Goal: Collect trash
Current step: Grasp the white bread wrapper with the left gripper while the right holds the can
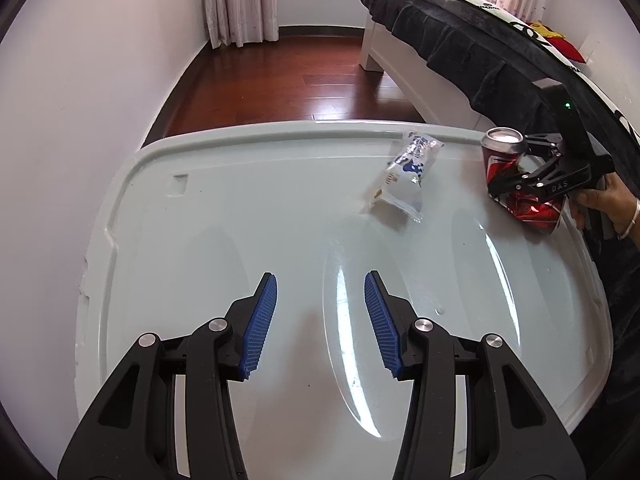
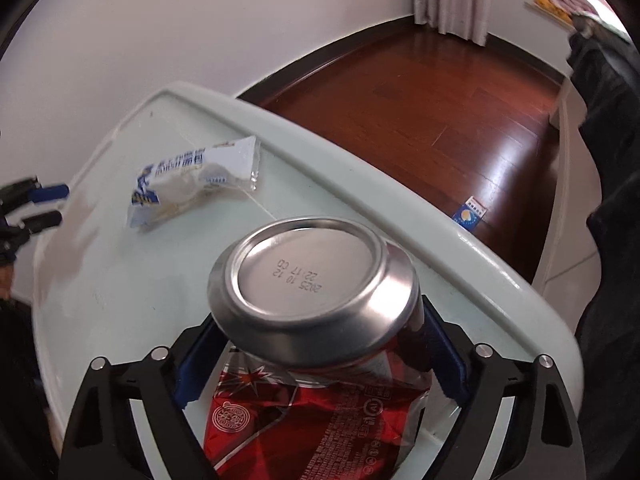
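Right wrist — can (image 2: 316,280) gripper-clamped (image 2: 320,344), near table edge (image 2: 460,240).

A pale worktop (image 1: 240,200) with a raised rim fills the lower part of the left view, set against a white wall (image 1: 80,100) on the left of the frame. Beyond it lies a glossy reddish wooden floor (image 1: 280,76). Pink patterned curtains (image 1: 240,0) hang at top centre beside a bright window. At upper right stands a white bed (image 1: 404,80) under a dark cover (image 1: 460,40). In the right view, a small blue box (image 2: 470,213) lies on the floor.
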A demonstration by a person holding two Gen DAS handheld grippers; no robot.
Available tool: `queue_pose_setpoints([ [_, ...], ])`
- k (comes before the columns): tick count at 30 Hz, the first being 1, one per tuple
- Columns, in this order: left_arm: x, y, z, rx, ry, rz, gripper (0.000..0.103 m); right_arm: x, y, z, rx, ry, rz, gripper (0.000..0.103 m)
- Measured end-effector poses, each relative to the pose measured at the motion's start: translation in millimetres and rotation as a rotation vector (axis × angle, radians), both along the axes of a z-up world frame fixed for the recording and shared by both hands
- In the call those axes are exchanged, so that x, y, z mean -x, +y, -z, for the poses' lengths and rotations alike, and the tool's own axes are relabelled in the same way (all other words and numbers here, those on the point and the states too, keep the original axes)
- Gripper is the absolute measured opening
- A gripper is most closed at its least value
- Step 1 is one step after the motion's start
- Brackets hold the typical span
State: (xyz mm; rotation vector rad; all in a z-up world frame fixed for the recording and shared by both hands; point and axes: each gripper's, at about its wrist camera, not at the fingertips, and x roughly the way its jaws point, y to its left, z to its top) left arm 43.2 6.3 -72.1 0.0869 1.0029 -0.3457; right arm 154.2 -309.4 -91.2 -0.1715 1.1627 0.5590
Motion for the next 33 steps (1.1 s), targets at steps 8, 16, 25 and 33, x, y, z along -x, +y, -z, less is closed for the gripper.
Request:
queue_pose_setpoints([
  [8,-19,-14,-7,-0.003,-0.046,0.095,0.046,22,-6,-10,-0.043,-0.037,0.088,0.086],
  [16,-53,-66,-9,-0.027,-0.039,0.270,0.046,40,-21,-9,-0.113,-0.049,0.137,0.086],
  [25,-93,-128,19,-0.135,0.029,0.373,0.046,38,-23,-11,-0.138,-0.042,0.147,0.086],
  [33,-107,-144,31,-0.104,0.077,0.362,0.046,46,-28,-16,-0.166,-0.041,0.170,0.085],
])
